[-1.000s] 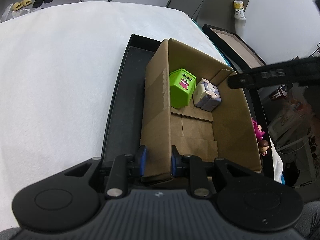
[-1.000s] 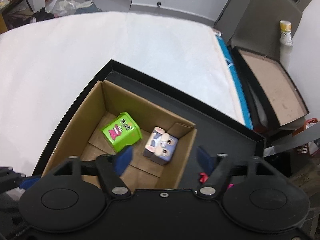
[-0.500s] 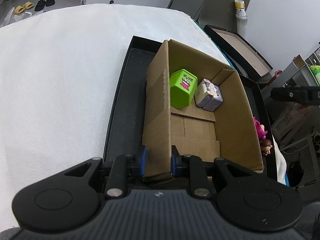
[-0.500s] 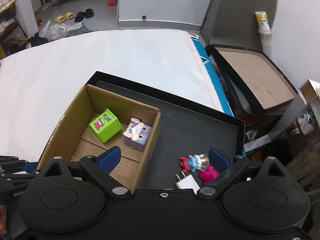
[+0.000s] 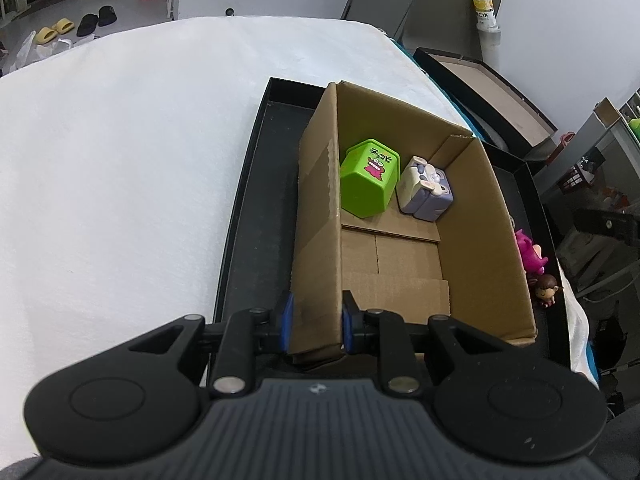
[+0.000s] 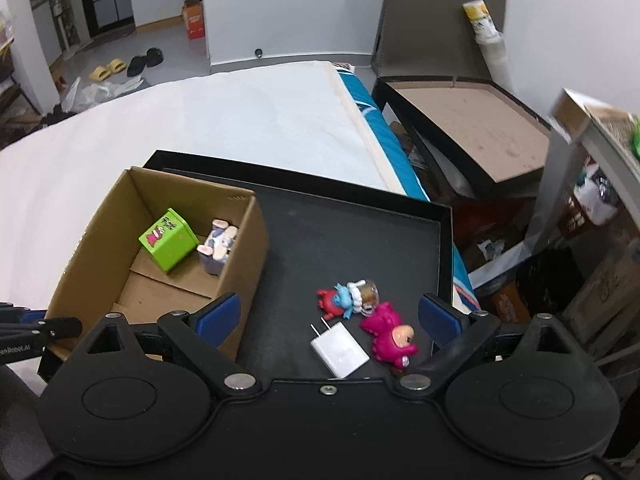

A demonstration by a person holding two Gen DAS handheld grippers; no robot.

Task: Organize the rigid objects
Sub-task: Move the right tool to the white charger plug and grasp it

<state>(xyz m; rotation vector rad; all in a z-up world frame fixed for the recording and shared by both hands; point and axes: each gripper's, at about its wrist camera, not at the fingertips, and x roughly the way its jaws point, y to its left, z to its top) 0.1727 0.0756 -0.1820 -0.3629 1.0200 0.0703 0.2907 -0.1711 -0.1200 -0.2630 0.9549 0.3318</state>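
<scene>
An open cardboard box point(image 5: 316, 216) point(image 6: 92, 240) stands in a black tray point(image 5: 256, 208) point(image 6: 360, 236). Inside it lie a green toy box point(image 5: 368, 178) point(image 6: 168, 238) and a small lilac block figure point(image 5: 426, 190) point(image 6: 218, 246). My left gripper point(image 5: 316, 324) is shut on the box's near left wall. My right gripper point(image 6: 328, 316) hangs open above the tray's right part, with nothing between its pads. Below it lie a white charger plug point(image 6: 339, 349), a pink figure point(image 6: 390, 338) point(image 5: 530, 254) and a small red-and-blue figure point(image 6: 340, 300). A brown-haired figurine point(image 5: 546, 288) shows beside the box.
The tray rests on a white padded surface point(image 5: 120, 168) point(image 6: 240, 120). Off its right edge stand a flat black box with a brown bottom point(image 6: 468, 128) point(image 5: 484, 88), a bottle point(image 6: 480, 20) and shelves with clutter point(image 6: 592, 200). Slippers lie on the far floor point(image 6: 124, 66).
My right gripper swung right, from over the cardboard box to over the loose toys on the tray, and its jaws widened. The left gripper kept its hold on the box wall.
</scene>
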